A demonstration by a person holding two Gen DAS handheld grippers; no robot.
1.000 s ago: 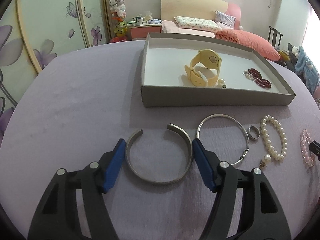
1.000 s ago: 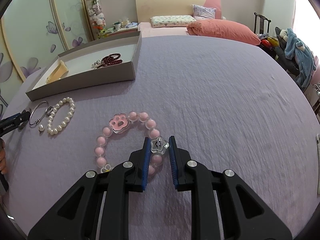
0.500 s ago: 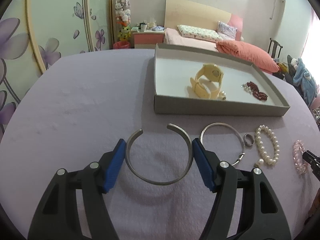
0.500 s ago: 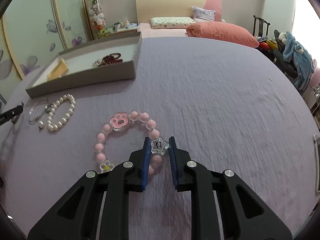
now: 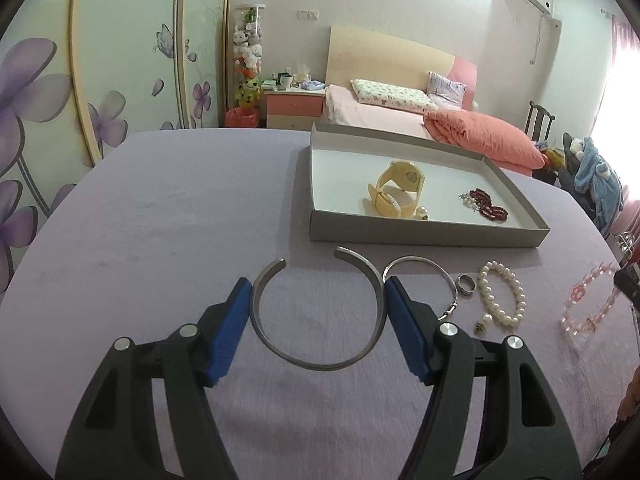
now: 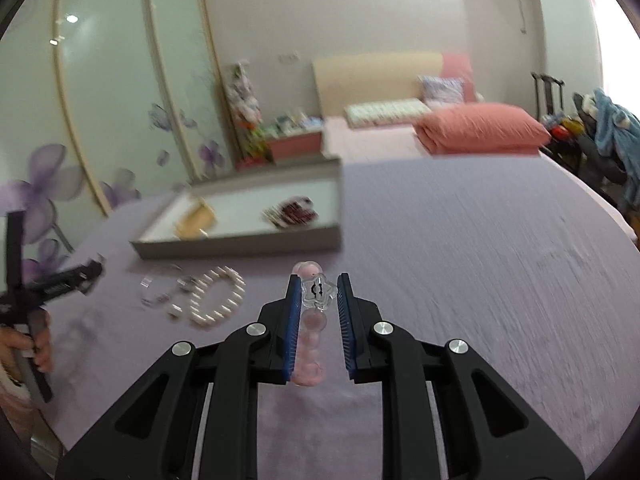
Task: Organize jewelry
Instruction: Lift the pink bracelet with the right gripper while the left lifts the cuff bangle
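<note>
Lavender bedspread (image 5: 160, 216), grey tray (image 5: 420, 234) upper right. Left gripper (image 5: 316, 312) clamps the silver cuff (image 5: 316, 360) at centre frame, ready to carry. Right gripper (image 6: 319, 300) pinches the pink bead bracelet (image 6: 314, 320), dangling clear for the tray.

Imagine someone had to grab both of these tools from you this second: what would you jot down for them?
Left gripper: shut on the open silver cuff.
Right gripper: shut on the pink bead bracelet, by its star charm.
Grey tray: yellow watch, a pearl earring and dark red beads are inside.
Left on the purple cloth: thin silver bangle, ring, pearl bracelet, a second earring.
</note>
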